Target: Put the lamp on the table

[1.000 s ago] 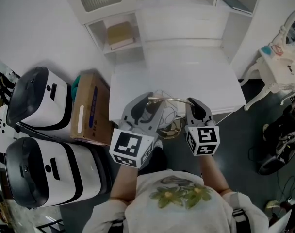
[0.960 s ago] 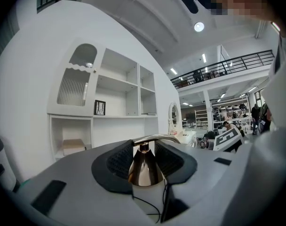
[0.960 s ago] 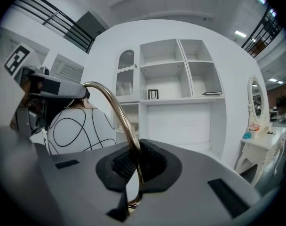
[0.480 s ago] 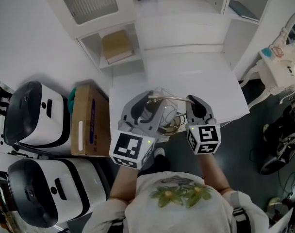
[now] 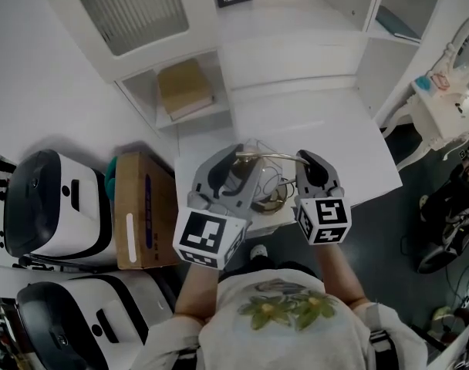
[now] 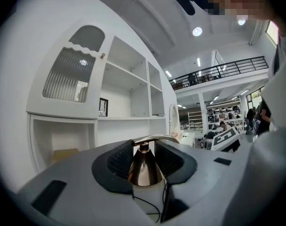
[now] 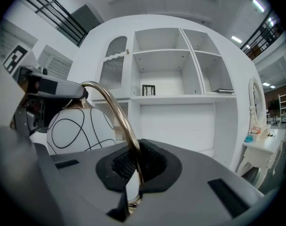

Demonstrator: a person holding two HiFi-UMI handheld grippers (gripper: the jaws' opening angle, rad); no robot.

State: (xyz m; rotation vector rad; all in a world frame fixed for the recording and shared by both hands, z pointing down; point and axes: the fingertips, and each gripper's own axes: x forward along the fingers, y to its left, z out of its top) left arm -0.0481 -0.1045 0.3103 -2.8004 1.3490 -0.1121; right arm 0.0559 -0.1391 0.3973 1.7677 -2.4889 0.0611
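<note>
The lamp has a curved gold arm [image 5: 271, 157], a white globe shade with black lines [image 7: 79, 126] and a gold cone cap [image 6: 143, 167]. I hold it in the air with both grippers, over the near edge of the white table [image 5: 335, 133]. My left gripper [image 5: 234, 163] is shut on the gold cone cap above the shade; in the left gripper view the left gripper [image 6: 143, 160] has both pads pressed on the cone. My right gripper [image 5: 307, 165] is shut on the curved gold arm [image 7: 115, 108], and the right gripper [image 7: 136, 166] view shows the arm running down between its pads. The lamp's base [image 5: 274, 200] shows low between the grippers.
A white cabinet with open shelves [image 5: 188, 91] stands behind the table. A cardboard box [image 5: 142, 206] and two white-and-black cases [image 5: 49, 206] lie on the floor to the left. A white side table [image 5: 450, 110] stands at the right.
The view has shifted towards the table: the table and cabinet sit lower in the frame and the floor cases slid down-left. Both grippers keep the same hold on the lamp.
</note>
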